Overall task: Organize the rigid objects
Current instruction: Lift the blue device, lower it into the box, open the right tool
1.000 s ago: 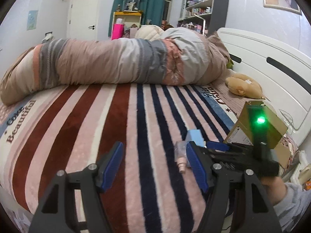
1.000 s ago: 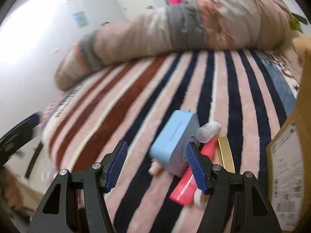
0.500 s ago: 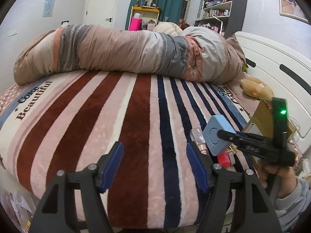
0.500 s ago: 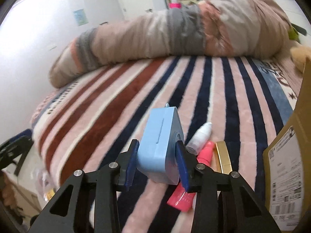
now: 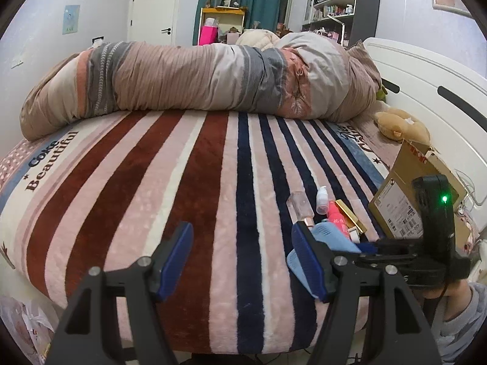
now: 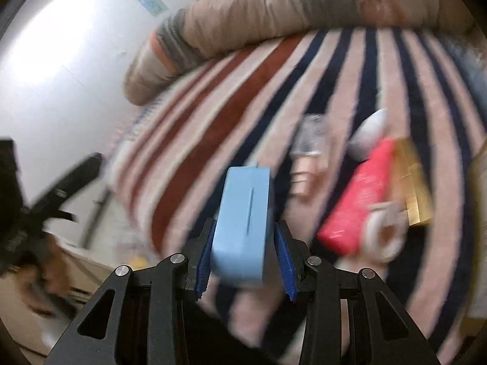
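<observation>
Your right gripper (image 6: 245,257) has the light blue box (image 6: 243,213) between its fingers, pads pressed on its two broad flat faces near the near end, though the jaws are easing open a little. The box juts forward beyond the fingertips, narrow slotted edge up, clear of the striped blanket (image 5: 182,182). It looks like stiff, smooth plastic, probably light, so it could slip; keep your hold on the flat faces. Your left gripper (image 5: 242,258) hangs with fingers apart, nothing between them. Ahead and right of the right fingertips lie the red tube (image 6: 356,200), gold box (image 6: 414,191) and small bottles.
</observation>
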`<action>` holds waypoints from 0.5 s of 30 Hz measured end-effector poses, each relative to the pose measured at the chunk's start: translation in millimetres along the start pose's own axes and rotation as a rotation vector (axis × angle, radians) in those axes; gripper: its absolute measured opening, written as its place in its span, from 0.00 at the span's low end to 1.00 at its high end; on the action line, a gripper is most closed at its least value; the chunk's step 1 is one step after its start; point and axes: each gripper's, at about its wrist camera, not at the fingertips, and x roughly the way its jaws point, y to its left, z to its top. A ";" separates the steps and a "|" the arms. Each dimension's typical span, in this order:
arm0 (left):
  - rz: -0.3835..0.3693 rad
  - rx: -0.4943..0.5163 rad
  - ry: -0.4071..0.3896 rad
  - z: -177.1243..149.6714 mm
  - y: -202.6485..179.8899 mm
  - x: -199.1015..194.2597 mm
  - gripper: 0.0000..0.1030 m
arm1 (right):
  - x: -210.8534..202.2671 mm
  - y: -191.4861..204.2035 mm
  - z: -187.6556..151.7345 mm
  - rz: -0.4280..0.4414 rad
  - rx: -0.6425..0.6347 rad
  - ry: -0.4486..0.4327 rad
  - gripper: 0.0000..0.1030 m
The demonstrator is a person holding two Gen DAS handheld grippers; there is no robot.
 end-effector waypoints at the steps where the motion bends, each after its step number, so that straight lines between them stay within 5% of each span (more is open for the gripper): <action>1: -0.001 -0.003 0.001 -1.0 0.6 0.3 0.62 | -2.1 2.1 -0.6 -0.055 -0.036 -0.010 0.38; 3: -0.003 -0.010 0.000 -2.6 3.2 0.1 0.62 | -5.2 10.1 -3.5 -0.177 -0.131 -0.035 0.59; 11: 0.063 -0.059 0.009 -13.4 16.7 -14.4 0.62 | 9.9 32.4 -11.6 -0.233 -0.264 -0.013 0.85; 15: 0.105 -0.081 -0.005 -22.4 17.6 -32.8 0.62 | 22.5 45.7 -15.7 -0.317 -0.378 -0.014 0.86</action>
